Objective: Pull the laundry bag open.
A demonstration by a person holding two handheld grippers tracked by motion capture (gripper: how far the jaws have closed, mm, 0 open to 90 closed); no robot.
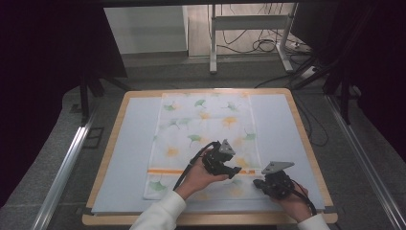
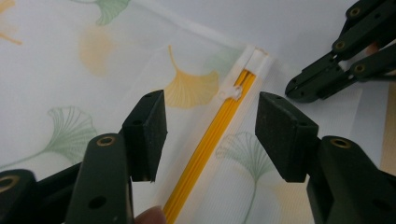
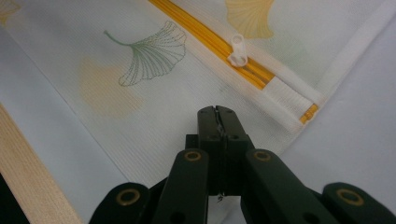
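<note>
Both hands sit at the desk's (image 1: 110,158) near edge: the left claw (image 2: 210,135) gapes, pads straddling the zipper pull (image 2: 229,93) untouched, while the right claw (image 3: 218,114) is clamped on the bag's (image 1: 201,124) corner fabric. Its yellow zipper (image 1: 172,171) runs crosswise near that edge, with bare desk either side.

The bag (image 3: 140,60) in the middle of the right gripper view is a fine woven mesh cloth, matt and slightly ribbed, printed with pale leaves. Its orange zipper (image 2: 210,140) running up the centre of the left gripper view looks like smooth, faintly glossy plastic, with a white plastic slider (image 3: 236,50). The grippers' jaws are matt black plastic with brass-coloured rivets. The table edge (image 3: 32,177) at lower left is pale, raw-looking wood; the mat (image 1: 129,143) looks smooth and matt.
</note>
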